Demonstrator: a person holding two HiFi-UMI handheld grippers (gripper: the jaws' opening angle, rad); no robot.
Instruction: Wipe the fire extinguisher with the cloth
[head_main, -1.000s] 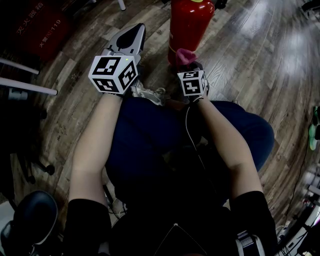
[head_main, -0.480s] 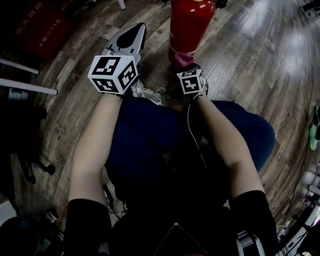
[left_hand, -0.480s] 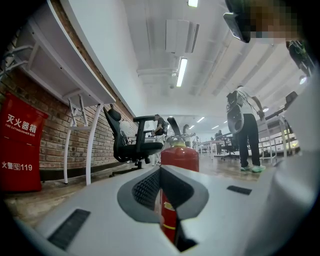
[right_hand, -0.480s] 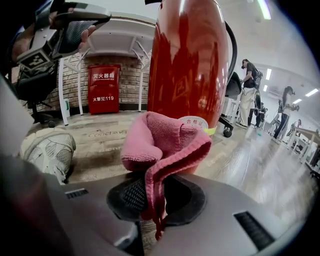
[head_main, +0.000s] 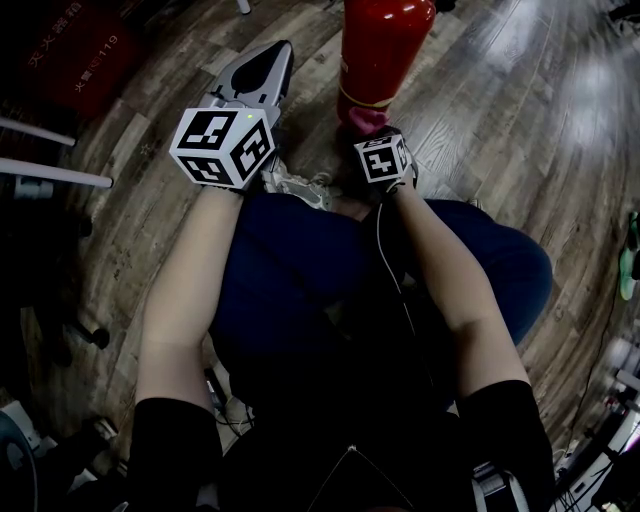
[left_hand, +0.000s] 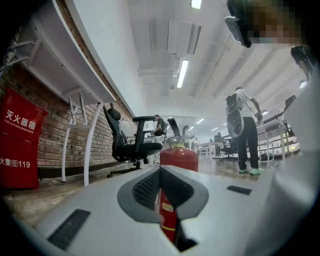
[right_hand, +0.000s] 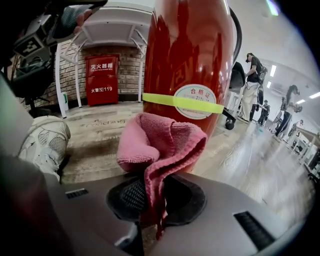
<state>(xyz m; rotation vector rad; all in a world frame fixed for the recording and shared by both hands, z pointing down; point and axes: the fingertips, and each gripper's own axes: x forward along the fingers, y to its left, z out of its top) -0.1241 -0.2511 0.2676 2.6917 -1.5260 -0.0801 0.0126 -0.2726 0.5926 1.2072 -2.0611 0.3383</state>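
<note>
The red fire extinguisher (head_main: 385, 45) stands upright on the wooden floor ahead of the person's knees. My right gripper (head_main: 374, 130) is shut on a pink cloth (head_main: 364, 117), which sits against the cylinder's lower end. In the right gripper view the cloth (right_hand: 161, 142) bunches above the jaws, just in front of the extinguisher (right_hand: 190, 60) below its yellow band. My left gripper (head_main: 278, 52) is left of the extinguisher, off the floor, jaws together and empty. In the left gripper view the extinguisher (left_hand: 178, 156) shows beyond my left gripper (left_hand: 161, 172).
A grey shoe (head_main: 297, 186) rests between the grippers. A red fire-equipment box (left_hand: 17, 145) stands by the brick wall at left, with white table legs (head_main: 55, 172) nearby. An office chair (left_hand: 131, 145) and a standing person (left_hand: 245, 135) are farther off.
My right gripper has edged forward with the cloth, closer to the extinguisher's lower end. The left gripper has barely shifted.
</note>
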